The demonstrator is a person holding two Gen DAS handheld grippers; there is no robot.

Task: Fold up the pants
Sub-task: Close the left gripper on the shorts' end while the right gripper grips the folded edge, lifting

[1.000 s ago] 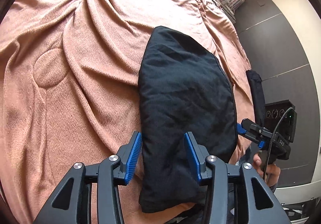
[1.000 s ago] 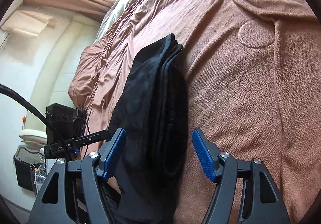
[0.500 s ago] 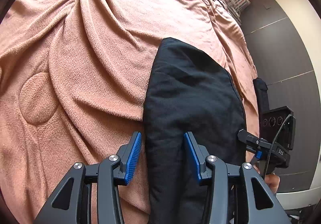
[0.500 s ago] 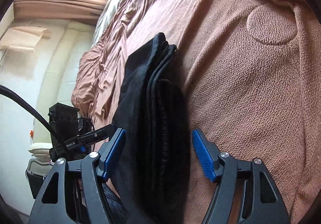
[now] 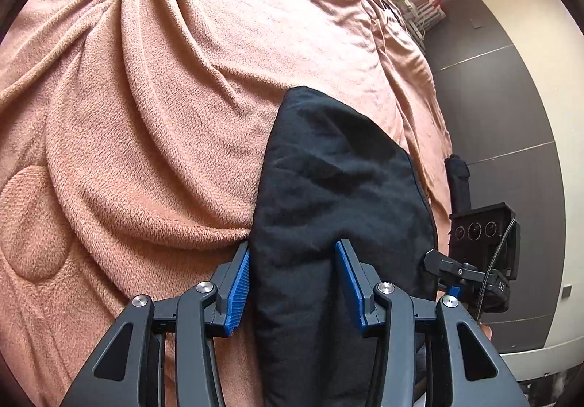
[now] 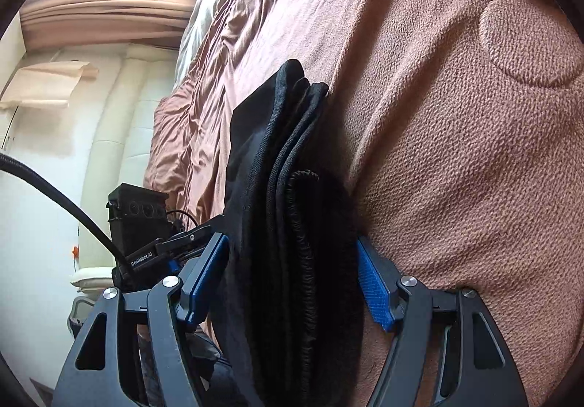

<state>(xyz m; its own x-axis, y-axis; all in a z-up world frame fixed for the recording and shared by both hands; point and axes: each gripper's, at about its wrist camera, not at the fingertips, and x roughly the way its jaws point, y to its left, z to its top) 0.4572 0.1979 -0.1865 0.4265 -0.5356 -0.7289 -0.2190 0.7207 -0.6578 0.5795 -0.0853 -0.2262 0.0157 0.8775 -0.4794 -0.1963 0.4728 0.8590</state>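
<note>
The black pants (image 5: 339,202) lie folded into a thick stack on the pink-brown bed cover (image 5: 164,115). In the right wrist view the stack (image 6: 292,195) shows several layered edges. My left gripper (image 5: 294,272) is open, with one end of the stack between its blue pads (image 5: 239,288). My right gripper (image 6: 292,268) is open and straddles the other end of the stack, blue pads (image 6: 372,283) on either side. Each gripper shows in the other's view, the right one (image 5: 474,261) and the left one (image 6: 146,235).
The cover has raised folds and a round quilted patch (image 6: 529,38). A dark grey wall (image 5: 511,115) stands beyond the bed's right edge. A pale padded headboard (image 6: 116,115) and curtains (image 6: 102,16) are at the left of the right wrist view.
Both grippers have moved forward and lower, so the ends of the folded pants now lie between their open pads. The stack looks closer in both views.
</note>
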